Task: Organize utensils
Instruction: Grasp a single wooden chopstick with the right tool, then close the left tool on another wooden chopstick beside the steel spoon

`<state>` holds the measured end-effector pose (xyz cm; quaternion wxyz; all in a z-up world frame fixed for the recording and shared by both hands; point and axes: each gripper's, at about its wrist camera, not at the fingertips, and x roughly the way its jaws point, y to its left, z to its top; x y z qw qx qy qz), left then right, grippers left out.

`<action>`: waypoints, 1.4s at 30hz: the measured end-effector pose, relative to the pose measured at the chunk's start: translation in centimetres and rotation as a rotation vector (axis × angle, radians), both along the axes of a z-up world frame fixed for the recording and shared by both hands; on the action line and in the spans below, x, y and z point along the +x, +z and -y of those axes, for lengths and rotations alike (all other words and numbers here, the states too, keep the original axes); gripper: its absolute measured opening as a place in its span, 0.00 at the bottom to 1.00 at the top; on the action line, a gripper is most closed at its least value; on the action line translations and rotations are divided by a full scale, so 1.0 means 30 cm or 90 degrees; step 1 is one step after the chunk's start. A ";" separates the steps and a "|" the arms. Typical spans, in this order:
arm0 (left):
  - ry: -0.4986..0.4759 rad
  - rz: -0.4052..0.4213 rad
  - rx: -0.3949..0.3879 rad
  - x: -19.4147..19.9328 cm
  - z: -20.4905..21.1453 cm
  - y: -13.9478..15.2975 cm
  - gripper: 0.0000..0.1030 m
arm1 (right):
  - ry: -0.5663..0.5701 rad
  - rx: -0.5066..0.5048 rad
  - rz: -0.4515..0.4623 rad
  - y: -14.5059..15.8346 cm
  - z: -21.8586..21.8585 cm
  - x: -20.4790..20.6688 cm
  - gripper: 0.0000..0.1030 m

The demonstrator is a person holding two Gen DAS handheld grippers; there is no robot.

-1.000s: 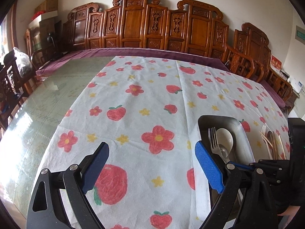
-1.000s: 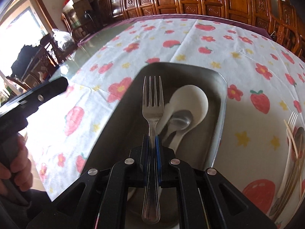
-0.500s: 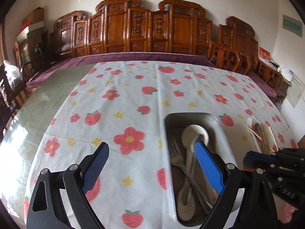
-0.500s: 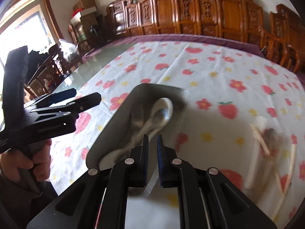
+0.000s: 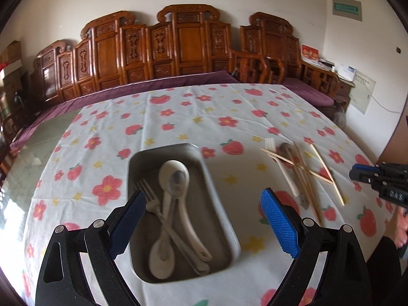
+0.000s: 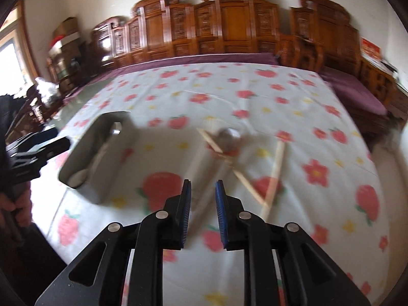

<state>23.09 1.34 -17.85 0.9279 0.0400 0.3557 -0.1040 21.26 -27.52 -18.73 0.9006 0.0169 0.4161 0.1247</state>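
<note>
Left wrist view: left gripper (image 5: 201, 219) wide open, empty, above metal tray (image 5: 216, 199) w/ fork (image 5: 150, 199) + spoons. Right gripper (image 6: 202, 199) jaws opening, nothing between, over blurred chopsticks (image 6: 275, 163), maybe touching a spoon.

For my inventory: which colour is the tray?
Plain silver-grey metal tray; clearest in the left wrist view.

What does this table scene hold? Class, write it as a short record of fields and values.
surface: strawberry-print tablecloth
container: metal tray
in tray: metal fork, white spoons, metal spoon
loose on cloth: wooden chopsticks crossed in a pile with other utensils
left gripper: open, empty
right gripper: opening, nothing held
</note>
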 end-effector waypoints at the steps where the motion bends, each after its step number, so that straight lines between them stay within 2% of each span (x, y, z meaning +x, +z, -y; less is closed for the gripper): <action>1: -0.009 -0.004 0.002 -0.012 0.024 -0.002 0.85 | -0.012 -0.006 -0.001 -0.008 0.036 -0.009 0.21; 6: -0.043 -0.019 0.006 -0.063 0.111 -0.005 0.85 | -0.033 -0.010 -0.013 -0.038 0.125 -0.031 0.23; 8: -0.048 -0.017 0.018 -0.081 0.135 -0.002 0.85 | -0.035 -0.010 -0.016 -0.044 0.138 -0.034 0.29; 12: -0.051 -0.030 0.025 -0.089 0.174 -0.009 0.85 | -0.044 -0.004 -0.030 -0.081 0.170 -0.014 0.30; 18: -0.058 -0.048 0.027 -0.070 0.259 -0.045 0.85 | -0.059 0.011 -0.064 -0.200 0.209 0.074 0.30; 26: -0.071 -0.082 0.037 -0.044 0.338 -0.133 0.85 | -0.032 -0.053 -0.098 -0.278 0.153 0.125 0.30; 30: -0.063 -0.094 0.028 -0.043 0.341 -0.155 0.85 | -0.029 -0.073 -0.101 -0.288 0.158 0.115 0.22; 32: -0.056 -0.100 0.019 -0.042 0.342 -0.160 0.85 | -0.040 -0.077 -0.109 -0.288 0.174 0.106 0.12; 34: -0.055 -0.107 0.010 -0.043 0.347 -0.167 0.85 | -0.042 -0.077 -0.117 -0.287 0.190 0.095 0.07; 39: -0.071 -0.123 -0.002 -0.052 0.398 -0.187 0.84 | -0.042 -0.077 -0.127 -0.271 0.234 0.050 0.06; 42: -0.081 -0.131 0.002 -0.052 0.441 -0.203 0.78 | -0.047 -0.072 -0.116 -0.244 0.265 0.028 0.06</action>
